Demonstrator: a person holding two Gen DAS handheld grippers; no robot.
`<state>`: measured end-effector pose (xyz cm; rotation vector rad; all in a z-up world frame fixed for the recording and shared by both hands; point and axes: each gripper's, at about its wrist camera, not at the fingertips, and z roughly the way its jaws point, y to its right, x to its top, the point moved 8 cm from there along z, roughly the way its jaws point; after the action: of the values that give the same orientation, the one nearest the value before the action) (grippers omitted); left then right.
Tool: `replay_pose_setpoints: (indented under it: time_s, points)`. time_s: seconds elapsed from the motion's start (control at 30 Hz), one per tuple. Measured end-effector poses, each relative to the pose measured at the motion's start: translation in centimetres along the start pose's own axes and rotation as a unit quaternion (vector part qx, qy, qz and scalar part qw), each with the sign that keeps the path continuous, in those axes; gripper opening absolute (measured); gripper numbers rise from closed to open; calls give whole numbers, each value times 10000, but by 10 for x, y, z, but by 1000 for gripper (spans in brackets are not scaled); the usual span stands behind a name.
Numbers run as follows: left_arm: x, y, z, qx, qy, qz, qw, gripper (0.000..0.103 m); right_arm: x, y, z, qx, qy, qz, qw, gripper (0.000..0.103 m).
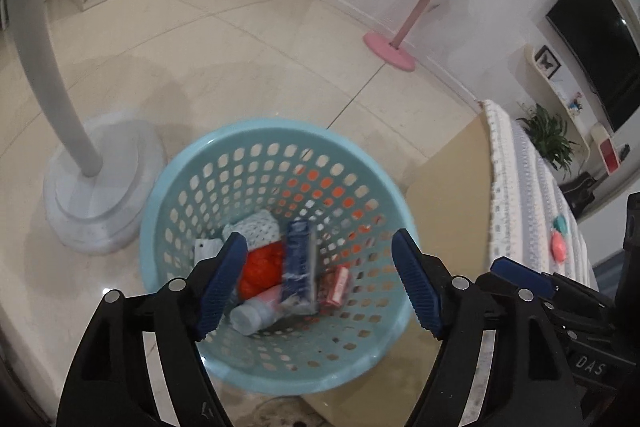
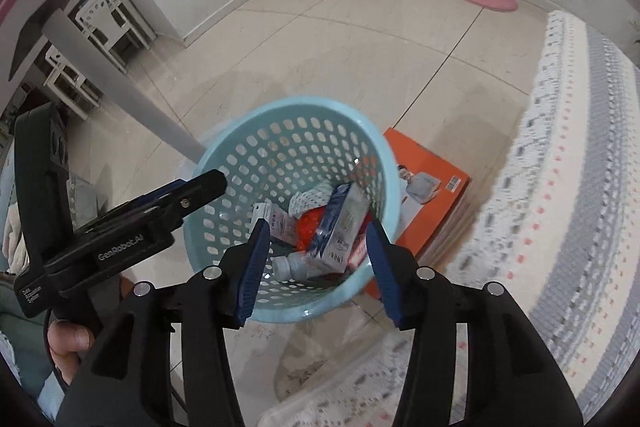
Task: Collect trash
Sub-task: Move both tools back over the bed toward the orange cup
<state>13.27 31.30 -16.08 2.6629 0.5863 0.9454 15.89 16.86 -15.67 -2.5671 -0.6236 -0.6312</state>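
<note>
While both grippers hovering over basket (image 1: 276, 251), left gripper (image 1: 316, 287) and right gripper (image 2: 316, 267) standing released, gripping nothing. Carton (image 2: 340, 231) lying inside basket among trash. Advising: be lifting straight up, avoiding rim, before seeking more.

A carton (image 1: 299, 265) and bottle (image 1: 256, 313) lie in the basket (image 1: 276, 383) on the floor (image 1: 240, 47).

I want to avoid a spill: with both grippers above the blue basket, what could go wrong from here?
1. The blue-and-white carton stands tilted on the other trash in the basket; it may hinder further drops.
2. The left gripper and right gripper are close together, both open and empty; they could collide.
3. The basket stands beside the orange box; a nudge might tip it.
</note>
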Motion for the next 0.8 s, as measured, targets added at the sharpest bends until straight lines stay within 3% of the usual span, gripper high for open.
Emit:
replay_pose_setpoints:
  time_s: [0.27, 0.43, 0.63, 0.8]
  points:
    - [11, 86, -57, -487, 562, 520, 9959, 73, 5, 25, -99, -262, 967, 102, 9949, 47]
    - [3, 175, -100, -1027, 810, 1160, 9846, 73, -9, 74, -192, -590, 1712, 375, 9827, 47]
    - [-64, 279, -122, -1700, 575, 1816, 9669, 84, -57, 159, -277, -1321, 2191, 796, 9634, 47]
    - [-135, 333, -107, -1891, 223, 2156, 9577, 85, -113, 226, -310, -1555, 2305, 1387, 9505, 47]
